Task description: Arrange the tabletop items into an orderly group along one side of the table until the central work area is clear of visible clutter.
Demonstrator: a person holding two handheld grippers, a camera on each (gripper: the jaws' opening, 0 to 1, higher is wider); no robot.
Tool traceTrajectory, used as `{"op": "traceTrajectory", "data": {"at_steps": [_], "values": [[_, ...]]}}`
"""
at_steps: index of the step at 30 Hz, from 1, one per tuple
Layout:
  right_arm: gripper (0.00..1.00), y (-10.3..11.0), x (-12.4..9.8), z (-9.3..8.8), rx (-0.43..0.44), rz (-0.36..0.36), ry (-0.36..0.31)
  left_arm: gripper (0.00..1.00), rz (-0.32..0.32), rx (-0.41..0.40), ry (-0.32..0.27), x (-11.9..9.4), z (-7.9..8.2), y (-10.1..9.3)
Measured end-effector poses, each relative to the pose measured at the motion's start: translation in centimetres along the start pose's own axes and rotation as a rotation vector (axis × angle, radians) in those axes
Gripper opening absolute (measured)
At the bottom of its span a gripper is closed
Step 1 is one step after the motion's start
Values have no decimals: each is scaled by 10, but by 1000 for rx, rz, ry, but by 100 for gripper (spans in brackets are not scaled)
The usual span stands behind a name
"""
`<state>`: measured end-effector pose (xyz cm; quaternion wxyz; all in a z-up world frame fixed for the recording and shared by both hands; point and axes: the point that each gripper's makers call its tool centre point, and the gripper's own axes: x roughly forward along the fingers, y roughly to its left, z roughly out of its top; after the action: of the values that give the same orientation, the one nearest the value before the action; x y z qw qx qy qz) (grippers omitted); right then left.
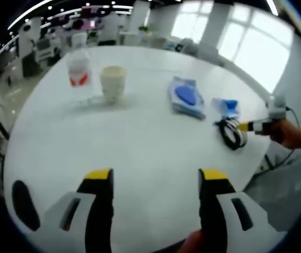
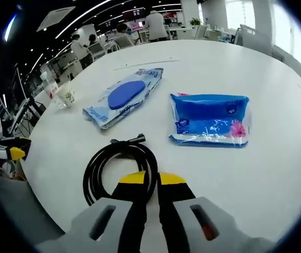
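White and round, the worktop [image 2: 277,174] carries a coiled black cable [image 2: 119,167], and the right gripper [image 2: 153,179] has its yellow-tipped jaws nearly closed over the near edge of this coil. Just beyond lie a blue wipes pack [image 2: 123,97] and a blue packet [image 2: 210,120], a little apart. The left gripper [image 1: 156,177] hovers wide open and holds nothing. Further off stand a cream cup [image 1: 113,83] and a clear bottle [image 1: 78,66], whose label is too blurred to read.

Coiled black cable [image 2: 119,168], two blue wipe packs [image 2: 123,97] [image 2: 209,119] flat; cup [image 1: 113,82], bottle [image 1: 78,66] upright.
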<state>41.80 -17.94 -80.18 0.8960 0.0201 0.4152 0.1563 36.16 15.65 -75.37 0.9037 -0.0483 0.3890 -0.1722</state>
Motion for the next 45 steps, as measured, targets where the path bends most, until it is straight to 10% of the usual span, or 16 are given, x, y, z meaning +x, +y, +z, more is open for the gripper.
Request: {"op": "traceTrajectory", "data": {"at_steps": [29, 45], "values": [[27, 27, -27, -10, 11, 99, -39, 58, 30, 12, 13, 1, -3, 5], [27, 11, -29, 48, -73, 133, -105, 57, 8, 100, 53, 2, -6, -15]]}}
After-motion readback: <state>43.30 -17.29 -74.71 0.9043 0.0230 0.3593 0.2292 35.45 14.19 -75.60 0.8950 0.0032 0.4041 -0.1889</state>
